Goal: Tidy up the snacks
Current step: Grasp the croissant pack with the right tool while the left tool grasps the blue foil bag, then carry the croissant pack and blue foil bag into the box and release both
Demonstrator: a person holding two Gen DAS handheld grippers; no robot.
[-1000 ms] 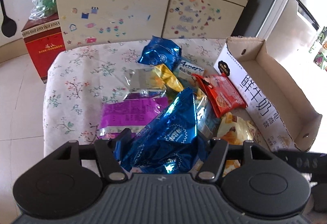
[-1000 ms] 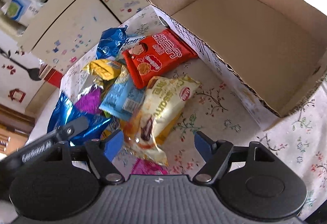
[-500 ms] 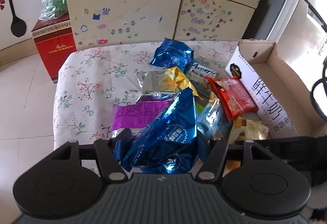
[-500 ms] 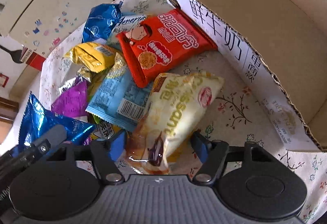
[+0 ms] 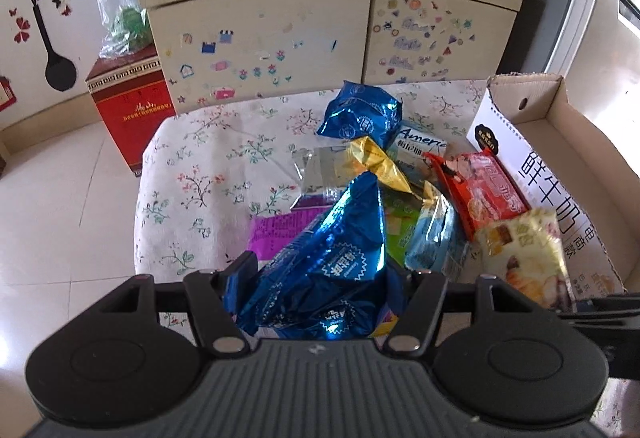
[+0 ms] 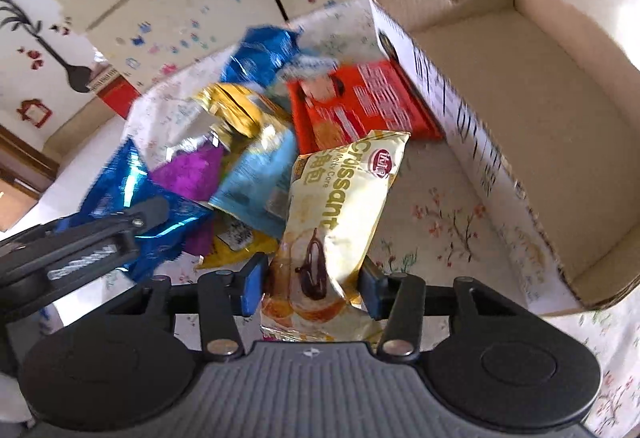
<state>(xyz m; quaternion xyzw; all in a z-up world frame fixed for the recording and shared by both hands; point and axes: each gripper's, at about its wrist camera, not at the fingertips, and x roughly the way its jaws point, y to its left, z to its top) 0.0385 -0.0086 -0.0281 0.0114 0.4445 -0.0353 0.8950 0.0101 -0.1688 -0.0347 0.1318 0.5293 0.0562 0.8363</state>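
Left gripper: narrowly parted, both fingers pressed on a crumpled blue foil snack bag bearing white starburst seals; characters too small to read. Right gripper: jaws closing, pads against the lower end of a cream croissant packet printed "Croissant", "Melty Core", with a red oval logo and a chocolate-filled pastry picture. Beyond, on the floral tablecloth, the loose pile: purple foil pack, light blue packet, gold wrapper, red biscuit packet, a white pack reading "Americ", a second blue foil bag. Just right of the pile, an open cardboard box, large Chinese characters on its white side; interior bare
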